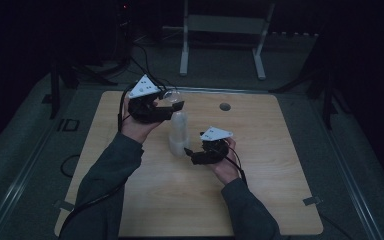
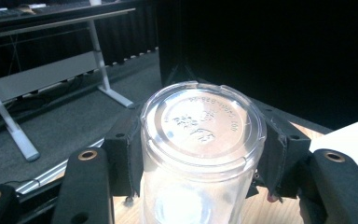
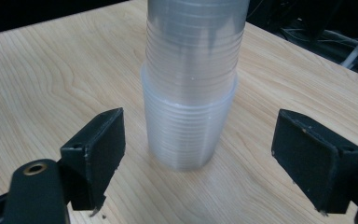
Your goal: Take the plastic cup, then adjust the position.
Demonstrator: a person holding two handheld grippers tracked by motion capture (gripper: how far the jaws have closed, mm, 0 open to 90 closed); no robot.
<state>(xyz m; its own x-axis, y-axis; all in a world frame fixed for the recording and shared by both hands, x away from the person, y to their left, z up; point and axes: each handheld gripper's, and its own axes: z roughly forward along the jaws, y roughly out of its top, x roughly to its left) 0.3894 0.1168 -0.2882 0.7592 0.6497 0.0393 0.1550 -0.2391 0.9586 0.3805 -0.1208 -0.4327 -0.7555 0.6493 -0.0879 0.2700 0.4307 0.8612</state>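
We see a stack of clear plastic cups [image 1: 178, 134], nested upside down and standing upright near the middle of the wooden table [image 1: 260, 200]. Its ribbed, translucent walls step in from a wider base, and the top cup's flat bottom carries embossed lettering. Our left gripper [image 1: 167, 107] has its fingers [image 2: 126, 149] pinching the top cup. Our right gripper [image 1: 189, 152] waits just beside the base of the stack, its fingers [image 3: 98, 149] spread wide.
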